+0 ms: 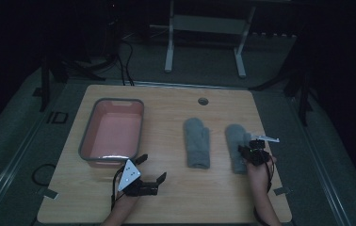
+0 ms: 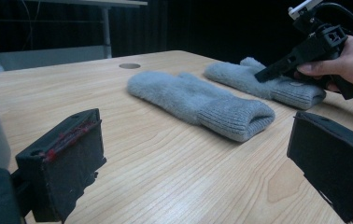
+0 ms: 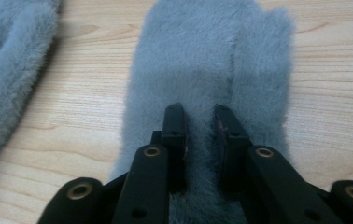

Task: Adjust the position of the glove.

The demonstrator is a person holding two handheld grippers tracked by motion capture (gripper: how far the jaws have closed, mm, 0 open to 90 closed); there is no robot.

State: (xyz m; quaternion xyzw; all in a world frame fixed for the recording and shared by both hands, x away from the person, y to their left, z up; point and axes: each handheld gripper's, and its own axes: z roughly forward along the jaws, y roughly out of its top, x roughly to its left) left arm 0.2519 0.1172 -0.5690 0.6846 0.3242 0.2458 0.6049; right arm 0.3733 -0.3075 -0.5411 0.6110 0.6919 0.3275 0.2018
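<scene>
On the right of the pale wooden table [image 1: 176, 197], the right gripper [image 3: 199, 122] pinches a fold of the right-hand fluffy grey mitten [image 1: 236, 146], seemingly to lift it, while the left gripper [image 1: 151, 168], spread wide, waits near the pink plastic tub [image 1: 112, 133].

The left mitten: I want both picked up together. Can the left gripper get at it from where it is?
Probably yes. The left gripper is open, and bare table lies between it and the left mitten; the right gripper is busy at the other mitten.
</scene>
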